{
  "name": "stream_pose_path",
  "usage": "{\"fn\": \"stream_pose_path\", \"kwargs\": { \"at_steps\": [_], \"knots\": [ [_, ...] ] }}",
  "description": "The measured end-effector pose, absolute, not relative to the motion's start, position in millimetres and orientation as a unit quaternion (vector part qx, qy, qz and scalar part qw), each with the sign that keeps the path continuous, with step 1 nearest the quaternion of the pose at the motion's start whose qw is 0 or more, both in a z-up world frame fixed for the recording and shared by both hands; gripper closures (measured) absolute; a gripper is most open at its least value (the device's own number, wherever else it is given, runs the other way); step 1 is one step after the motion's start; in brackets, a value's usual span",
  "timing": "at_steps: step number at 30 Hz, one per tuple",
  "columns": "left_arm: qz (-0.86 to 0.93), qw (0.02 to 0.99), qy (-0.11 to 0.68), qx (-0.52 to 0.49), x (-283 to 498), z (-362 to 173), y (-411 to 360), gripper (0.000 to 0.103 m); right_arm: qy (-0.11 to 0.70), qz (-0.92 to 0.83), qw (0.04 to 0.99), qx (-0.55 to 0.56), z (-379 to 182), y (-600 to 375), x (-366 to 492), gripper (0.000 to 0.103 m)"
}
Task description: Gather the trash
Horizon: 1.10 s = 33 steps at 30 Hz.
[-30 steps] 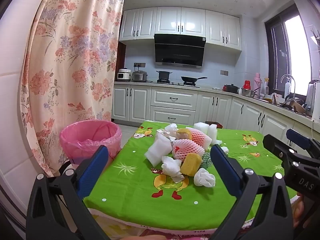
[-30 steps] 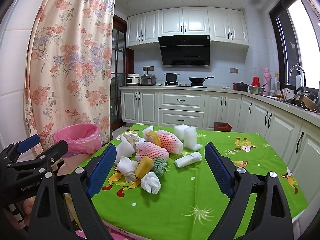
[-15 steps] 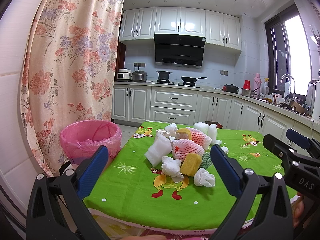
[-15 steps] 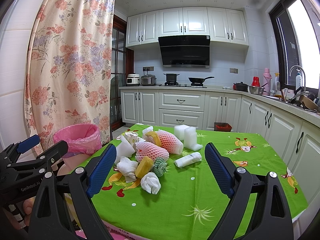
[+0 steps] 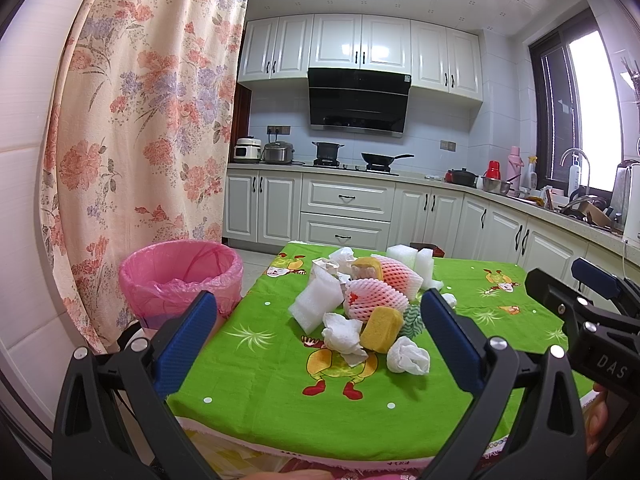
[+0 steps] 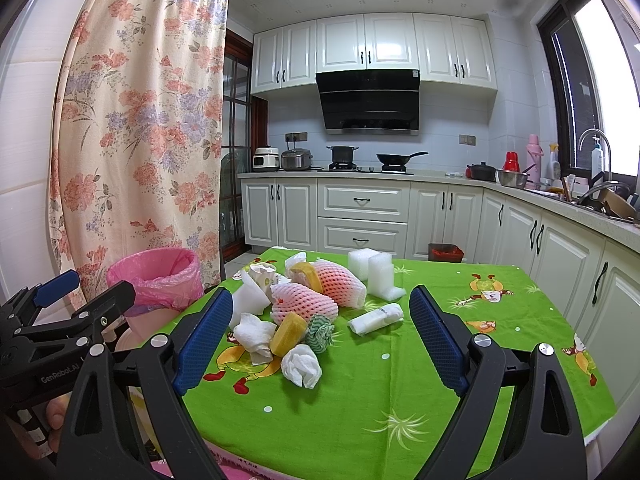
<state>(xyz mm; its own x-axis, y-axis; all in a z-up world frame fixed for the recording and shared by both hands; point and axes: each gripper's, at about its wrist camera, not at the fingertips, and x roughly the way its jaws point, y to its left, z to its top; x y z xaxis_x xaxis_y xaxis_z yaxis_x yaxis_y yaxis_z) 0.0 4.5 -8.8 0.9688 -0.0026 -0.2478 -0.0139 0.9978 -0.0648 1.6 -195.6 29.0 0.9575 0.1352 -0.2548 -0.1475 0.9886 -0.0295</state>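
Observation:
A pile of trash lies on the green tablecloth [image 5: 260,364]: pink foam fruit nets [image 5: 376,298], a yellow sponge [image 5: 382,328], crumpled white tissues [image 5: 408,356], white foam pieces [image 5: 314,306] and a green-striped wad [image 6: 320,330]. A rolled white wrapper [image 6: 376,318] lies to the pile's right. A bin with a pink liner [image 5: 180,276] stands left of the table. My left gripper [image 5: 316,332] is open and empty, held short of the pile. My right gripper [image 6: 320,336] is open and empty, also short of the pile.
A floral curtain [image 5: 140,120] hangs at the left behind the bin. White kitchen cabinets [image 5: 344,212] and a counter with pots run along the back and right. The table's near edge [image 5: 320,452] is just in front of both grippers.

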Motion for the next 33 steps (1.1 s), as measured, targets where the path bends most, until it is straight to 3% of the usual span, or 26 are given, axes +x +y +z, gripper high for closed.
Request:
{"fn": "stream_pose_path", "kwargs": {
  "at_steps": [33],
  "knots": [
    [0.002,0.991,0.133,-0.033,0.6,-11.7,-0.1,0.004,0.131,0.072,0.988,-0.024,24.2,-196.0,5.2,0.018]
  ]
}}
